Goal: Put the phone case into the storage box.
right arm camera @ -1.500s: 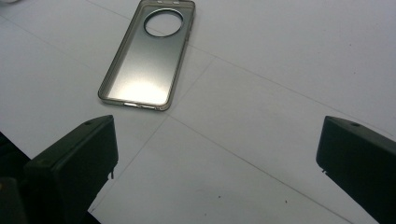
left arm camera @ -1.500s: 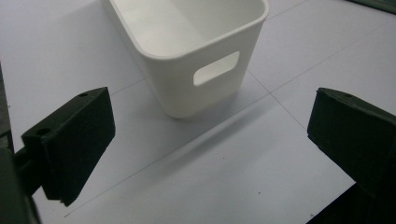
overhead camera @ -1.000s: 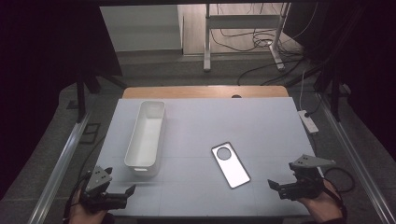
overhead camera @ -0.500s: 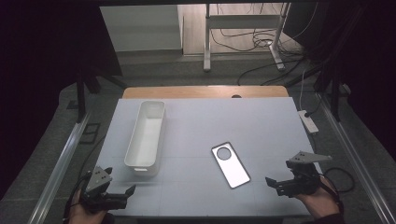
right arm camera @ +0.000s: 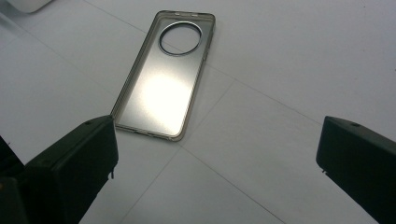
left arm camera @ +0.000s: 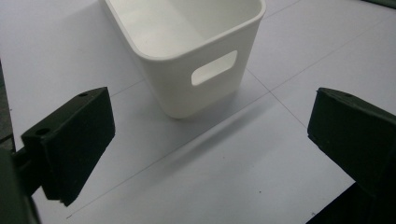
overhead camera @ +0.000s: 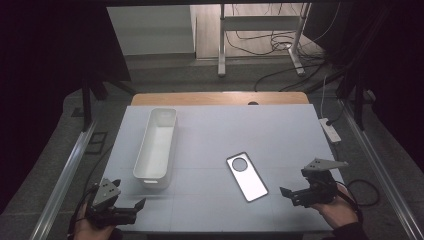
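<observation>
Lining up my right gripper [overhead camera: 292, 192], jaws spread wide, beside the phone case [overhead camera: 246, 176] lying flat at lower centre (left gripper [overhead camera: 131, 207] idles agape near the white bin [overhead camera: 156, 148]).

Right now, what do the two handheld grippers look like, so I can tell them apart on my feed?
Both are black two-jaw tools with blocky, matte jaw pads that have small holes. The right gripper carries a grey three-cornered plate on top and trails a black cable. The left gripper has a smaller grey plate. A dark sleeve shows at the right hand.
</observation>
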Tool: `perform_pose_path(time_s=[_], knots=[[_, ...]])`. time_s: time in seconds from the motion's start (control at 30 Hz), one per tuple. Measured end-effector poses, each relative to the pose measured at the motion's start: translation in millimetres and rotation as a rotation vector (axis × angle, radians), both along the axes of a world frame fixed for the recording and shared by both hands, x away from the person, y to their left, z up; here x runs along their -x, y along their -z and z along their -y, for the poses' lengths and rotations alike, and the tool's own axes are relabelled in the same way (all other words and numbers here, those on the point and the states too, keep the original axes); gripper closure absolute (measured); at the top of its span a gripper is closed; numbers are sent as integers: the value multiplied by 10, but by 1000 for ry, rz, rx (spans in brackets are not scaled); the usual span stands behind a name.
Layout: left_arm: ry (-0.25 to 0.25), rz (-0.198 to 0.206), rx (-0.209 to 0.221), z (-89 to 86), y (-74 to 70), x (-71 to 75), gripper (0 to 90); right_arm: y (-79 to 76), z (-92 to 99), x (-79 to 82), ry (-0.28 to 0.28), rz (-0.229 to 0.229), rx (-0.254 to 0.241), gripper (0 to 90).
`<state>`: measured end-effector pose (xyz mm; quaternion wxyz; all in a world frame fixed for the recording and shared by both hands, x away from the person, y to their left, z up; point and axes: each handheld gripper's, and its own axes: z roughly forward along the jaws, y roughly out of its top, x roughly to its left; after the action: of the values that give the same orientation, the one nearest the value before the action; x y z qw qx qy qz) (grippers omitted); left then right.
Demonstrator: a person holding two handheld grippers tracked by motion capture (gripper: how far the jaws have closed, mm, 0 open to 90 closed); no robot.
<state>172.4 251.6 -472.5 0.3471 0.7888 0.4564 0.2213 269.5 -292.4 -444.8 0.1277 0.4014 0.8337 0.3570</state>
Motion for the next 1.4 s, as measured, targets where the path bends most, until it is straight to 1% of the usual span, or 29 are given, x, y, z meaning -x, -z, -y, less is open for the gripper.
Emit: perform_pose_path(time_s=[0.1, 0.27, 0.4, 0.7, 0.77, 0.8, 0.93, 1.03, 1.23, 1.3, 1.4], knots=[[0, 0, 0, -1, 0, 1, 18, -1, -35, -25, -5, -10, 4, 0], [1, 1, 0, 2, 0, 1, 18, 5, -72, -56, -9, -12, 13, 0], [1, 1, 0, 1, 1, 0, 18, 6, -111, -90, -8, -30, 10, 0], [1, 0, 1, 0, 1, 0, 18, 5, -208, -183, -30, -30, 27, 0], [2, 0, 0, 0, 1, 0, 18, 4, -226, -204, -32, -39, 26, 0], [3, 0, 0, 0, 1, 1, 18, 6, -231, -216, -36, -35, 24, 0], [4, 1, -2, 2, 1, 1, 18, 3, -264, -257, -47, -41, 3, 0], [5, 1, -3, 3, 1, 1, 18, 1, -301, -291, -51, -40, 4, 0], [6, 2, -4, 6, 1, 2, 18, 4, -355, -340, -50, -49, 20, 0], [6, 2, -4, 6, 1, 2, 18, 1, -377, -360, -53, -55, 33, 0], [6, 2, -3, 6, 1, 2, 18, 2, -406, -387, -54, -54, 40, 0]])
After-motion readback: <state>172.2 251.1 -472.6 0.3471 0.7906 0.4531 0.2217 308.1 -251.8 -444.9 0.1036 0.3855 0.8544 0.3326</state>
